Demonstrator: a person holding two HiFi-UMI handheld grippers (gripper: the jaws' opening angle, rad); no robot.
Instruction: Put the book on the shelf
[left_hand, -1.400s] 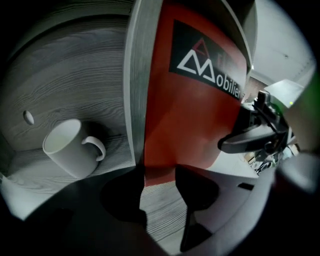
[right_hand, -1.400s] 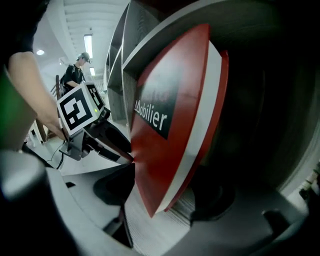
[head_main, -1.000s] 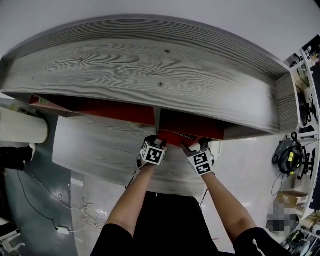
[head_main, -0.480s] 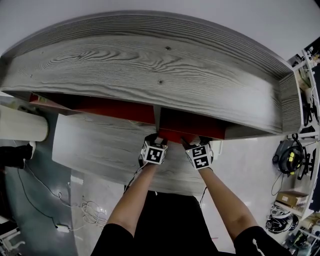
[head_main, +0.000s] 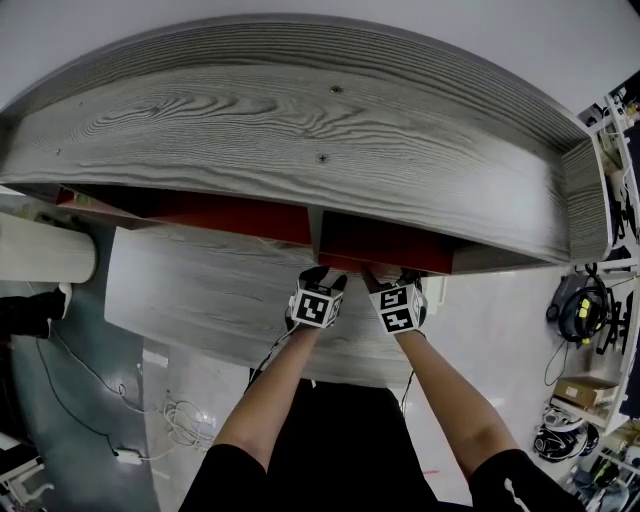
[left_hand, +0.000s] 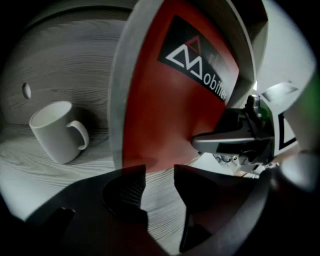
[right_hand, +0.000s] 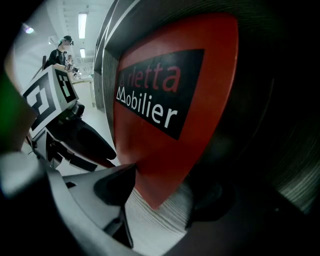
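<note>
The red book (head_main: 350, 262) with white "Mobilier" lettering stands inside the grey shelf (head_main: 300, 130), in its right compartment. In the left gripper view the book (left_hand: 165, 100) leans upright against the grey divider (left_hand: 120, 100). My left gripper (left_hand: 159, 172) is open just in front of the book's bottom edge, with only shelf board showing between its jaws. My right gripper (right_hand: 165, 190) has just been opening; the book's (right_hand: 170, 110) lower corner lies between its jaws, which stand apart. From above, the left gripper (head_main: 328, 278) and right gripper (head_main: 385, 280) sit side by side at the compartment's mouth.
A white mug (left_hand: 55, 131) stands in the compartment left of the divider. The shelf's top board hides most of the interior from above. Cables (head_main: 150, 415) lie on the floor at the left, equipment (head_main: 580, 310) at the right. A person (right_hand: 60, 50) stands far off.
The book has slid further into the compartment; its lettered edge no longer sticks out. Both grippers have moved slightly towards the shelf.
</note>
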